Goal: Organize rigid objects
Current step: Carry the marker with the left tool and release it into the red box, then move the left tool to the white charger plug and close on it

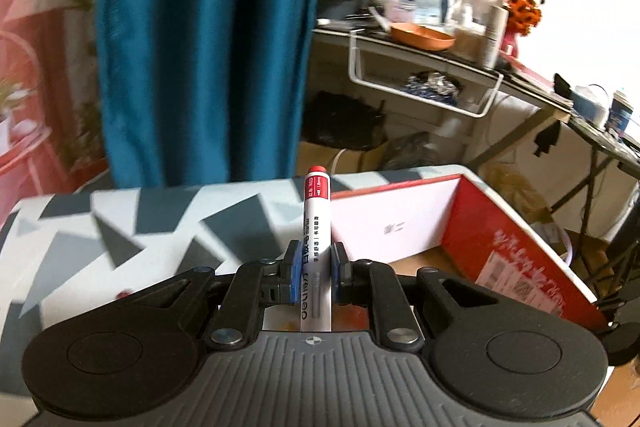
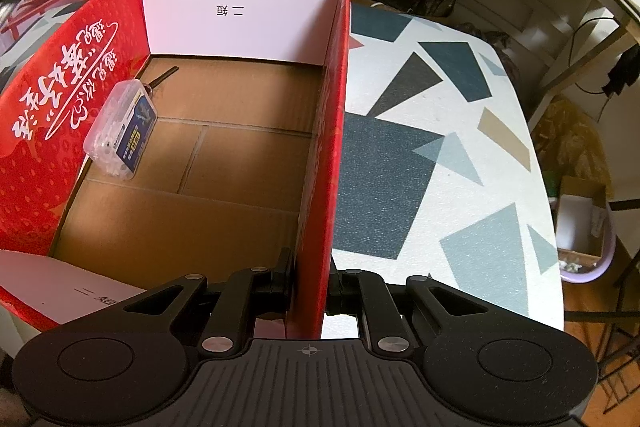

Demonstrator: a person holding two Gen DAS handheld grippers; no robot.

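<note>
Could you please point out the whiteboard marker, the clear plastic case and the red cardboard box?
whiteboard marker [image 1: 317,223]: left wrist view, white barrel.
clear plastic case [image 2: 120,125]: right wrist view, lid.
red cardboard box [image 2: 320,187]: right wrist view, right wall.

My left gripper [image 1: 316,269] is pointing forward and somewhat downward, its black linkage arms drawn in tight toward the middle. Its blue pads [image 1: 295,273] are pressing on the marker [image 1: 317,227] from 9 and 3 o'clock, and the marker is sticking out toward 12 o'clock, red cap end farthest from me. My right gripper [image 2: 311,281] is aiming steeply downward, its linkage arms likewise folded in. Its jaws are clamping the box wall [image 2: 320,187], one finger [image 2: 285,277] sitting inside the wall at 9 o'clock and the other outside it at 3 o'clock. In the right wrist view, my left gripper is showing faintly and blurred at 10 o'clock.
</note>
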